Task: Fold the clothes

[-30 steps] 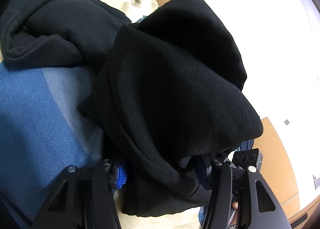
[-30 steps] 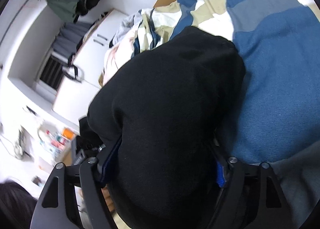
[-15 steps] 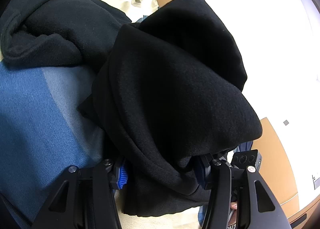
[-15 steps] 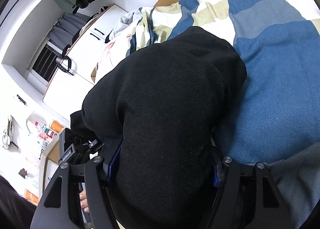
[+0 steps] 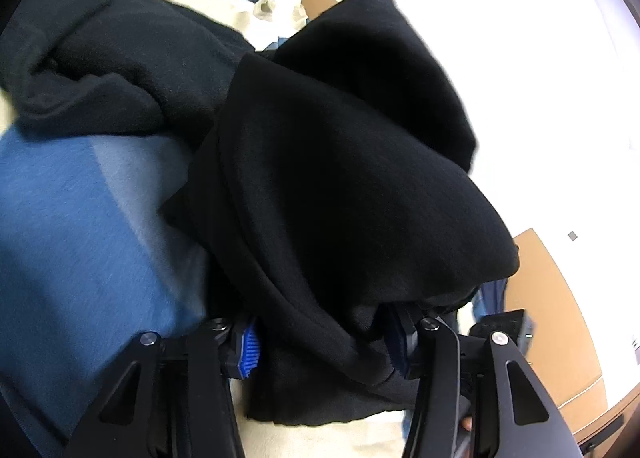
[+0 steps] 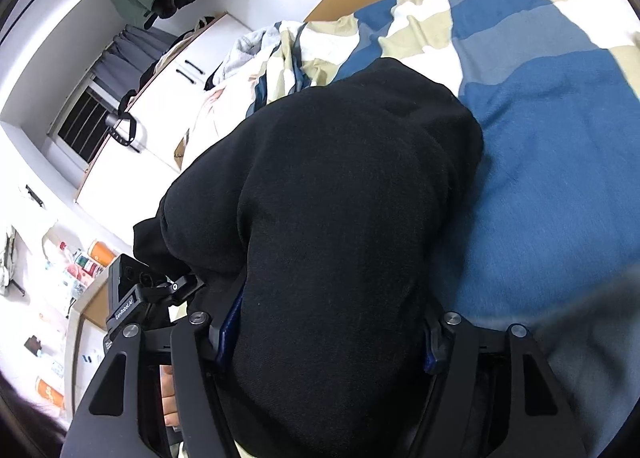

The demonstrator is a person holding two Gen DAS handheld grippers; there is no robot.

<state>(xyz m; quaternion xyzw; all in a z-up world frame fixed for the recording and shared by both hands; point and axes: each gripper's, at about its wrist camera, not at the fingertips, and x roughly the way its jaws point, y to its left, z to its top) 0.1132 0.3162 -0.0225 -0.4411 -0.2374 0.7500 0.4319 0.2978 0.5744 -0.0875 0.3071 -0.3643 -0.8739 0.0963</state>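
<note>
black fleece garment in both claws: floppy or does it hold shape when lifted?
Likely floppy: the black garment bulges and droops over the left claw and right claw. Thick folds suggest bulk. Fuzzy surface probably grips rather than slips.

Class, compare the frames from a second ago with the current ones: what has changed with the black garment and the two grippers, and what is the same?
The right gripper has just been closing its jaws on the bundled black garment; the left gripper closed slightly on its part of it. Nothing was let go. The garment stays bunched over the blue striped bedding, both grippers hardly shifting.
</note>
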